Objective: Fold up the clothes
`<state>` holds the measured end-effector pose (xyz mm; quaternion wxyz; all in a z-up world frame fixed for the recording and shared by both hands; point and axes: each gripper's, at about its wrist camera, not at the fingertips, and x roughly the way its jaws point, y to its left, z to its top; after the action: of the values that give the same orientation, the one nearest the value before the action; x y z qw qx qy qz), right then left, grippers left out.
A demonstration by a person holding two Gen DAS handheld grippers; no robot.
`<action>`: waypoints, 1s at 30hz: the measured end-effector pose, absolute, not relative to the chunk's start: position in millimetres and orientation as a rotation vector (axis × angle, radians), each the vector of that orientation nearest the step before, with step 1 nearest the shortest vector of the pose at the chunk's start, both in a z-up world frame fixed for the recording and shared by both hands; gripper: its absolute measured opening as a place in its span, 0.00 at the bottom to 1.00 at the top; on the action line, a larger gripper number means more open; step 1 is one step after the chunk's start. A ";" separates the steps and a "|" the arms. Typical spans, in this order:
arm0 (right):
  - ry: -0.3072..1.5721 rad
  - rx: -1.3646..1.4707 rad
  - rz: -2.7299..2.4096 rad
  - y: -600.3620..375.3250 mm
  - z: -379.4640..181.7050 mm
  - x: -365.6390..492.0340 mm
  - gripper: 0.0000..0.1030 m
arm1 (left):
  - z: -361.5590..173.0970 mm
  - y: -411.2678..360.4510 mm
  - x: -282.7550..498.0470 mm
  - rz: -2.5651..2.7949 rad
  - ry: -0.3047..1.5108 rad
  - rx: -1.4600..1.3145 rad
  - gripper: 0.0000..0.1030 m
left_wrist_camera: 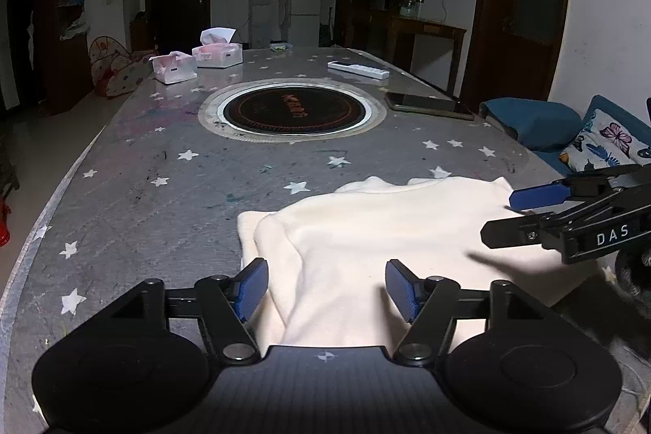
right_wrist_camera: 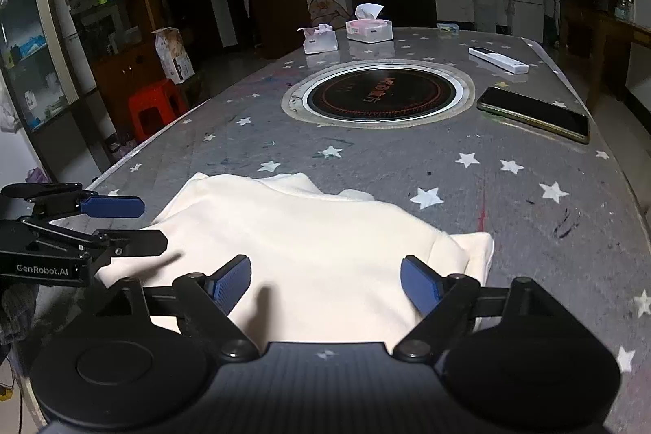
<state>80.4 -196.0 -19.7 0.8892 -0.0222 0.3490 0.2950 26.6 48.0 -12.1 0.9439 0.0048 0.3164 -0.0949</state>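
A cream garment (left_wrist_camera: 386, 234) lies folded in a flat bundle on the near part of the grey star-patterned table (left_wrist_camera: 162, 190); it also shows in the right wrist view (right_wrist_camera: 309, 243). My left gripper (left_wrist_camera: 326, 287) is open, its blue pads apart just above the garment's near left side, holding nothing. My right gripper (right_wrist_camera: 325, 285) is open above the garment's near right part, empty. Each gripper shows in the other's view: the right one (left_wrist_camera: 508, 214) at the garment's right edge, the left one (right_wrist_camera: 150, 226) at its left edge.
A round black hotplate (left_wrist_camera: 293, 110) is set in the table's middle. A phone (right_wrist_camera: 533, 112) and a white remote (right_wrist_camera: 498, 59) lie at the right. Two tissue boxes (left_wrist_camera: 195, 62) stand at the far end. A blue sofa with a cushion (left_wrist_camera: 602, 141) is right of the table; a red stool (right_wrist_camera: 156, 104) is left.
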 end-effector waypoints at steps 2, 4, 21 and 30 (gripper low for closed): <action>0.722 -0.038 0.607 -196.8 -18.7 76.7 0.82 | -11.4 45.9 23.7 -0.195 0.641 0.005 0.68; 0.722 -0.033 0.607 -197.2 -18.3 73.9 0.89 | -11.5 43.9 20.4 -0.195 0.640 -0.001 0.72; 0.686 0.002 0.566 -199.2 -18.7 45.8 1.00 | -3.8 30.8 -7.9 -0.197 0.579 0.018 0.99; 0.669 0.057 0.561 -203.5 -21.9 33.9 1.00 | -0.8 29.2 -16.1 -0.193 0.565 0.006 1.00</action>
<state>33.9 -203.5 -21.9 0.9059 0.0274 0.3238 0.2716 -16.1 29.2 -0.8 0.9557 0.0028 0.2784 -0.0950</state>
